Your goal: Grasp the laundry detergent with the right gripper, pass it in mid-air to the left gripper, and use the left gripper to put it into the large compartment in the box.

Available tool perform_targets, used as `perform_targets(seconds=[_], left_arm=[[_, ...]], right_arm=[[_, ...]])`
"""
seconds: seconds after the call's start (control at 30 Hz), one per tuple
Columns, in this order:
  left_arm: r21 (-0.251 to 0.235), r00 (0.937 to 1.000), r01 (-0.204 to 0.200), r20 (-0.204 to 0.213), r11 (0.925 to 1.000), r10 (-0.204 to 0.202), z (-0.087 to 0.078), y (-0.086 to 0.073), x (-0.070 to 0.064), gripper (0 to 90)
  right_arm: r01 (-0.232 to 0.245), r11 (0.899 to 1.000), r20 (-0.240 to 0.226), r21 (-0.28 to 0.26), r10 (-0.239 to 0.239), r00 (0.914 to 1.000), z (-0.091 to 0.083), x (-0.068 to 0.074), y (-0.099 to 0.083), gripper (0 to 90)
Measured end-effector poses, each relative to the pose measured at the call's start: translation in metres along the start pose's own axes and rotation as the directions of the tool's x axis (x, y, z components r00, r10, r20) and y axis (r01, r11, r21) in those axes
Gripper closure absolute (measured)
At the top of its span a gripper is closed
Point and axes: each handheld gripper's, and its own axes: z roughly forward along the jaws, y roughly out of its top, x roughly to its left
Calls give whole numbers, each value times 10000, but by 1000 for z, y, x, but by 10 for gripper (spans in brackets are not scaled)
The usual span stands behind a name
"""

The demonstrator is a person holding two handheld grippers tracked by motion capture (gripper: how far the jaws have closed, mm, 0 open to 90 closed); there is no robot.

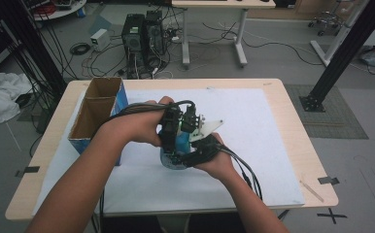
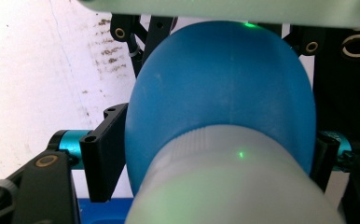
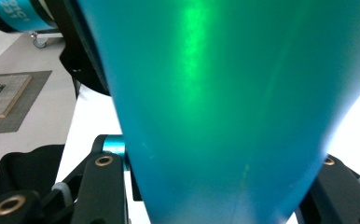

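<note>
Both tongs, left tongs [image 1: 172, 127] and right tongs [image 1: 197, 149], clamp the largely hidden blue bottle [image 1: 178, 145].

White digits, seemingly "231", stand on a teal cylinder [image 3: 17, 16].

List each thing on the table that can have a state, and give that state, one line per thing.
blue bottle: held between both grippers above the white mat, with its grey cap on.
left gripper: shut on the bottle, a jaw on each side.
right gripper: shut on the bottle's blue body.
cardboard box: upright at the table's left, top open, two compartments; contents cannot be told.
</note>
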Motion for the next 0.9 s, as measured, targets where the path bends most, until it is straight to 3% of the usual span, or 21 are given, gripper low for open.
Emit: perform_targets(seconds=[0.23,0.3,0.6,0.9], left_arm=[[44,10000,-16,-9,10000,16,0,0,0,264],[77,10000,-40,-37,10000,40,0,0,0,289],[32,9997,-50,234,10000,49,0,0,-1,378],[84,9990,194,405,9998,-197,2,-4,-2,394]], right_arm=[[-48,10000,-59,25,48,10000,0,0,0,479],[183,9998,39,104,-183,9998,0,-1,0,479],[170,9998,42,66,-171,9998,1,0,0,479],[6,10000,-295,66,-4,9996,5,3,-1,480]])
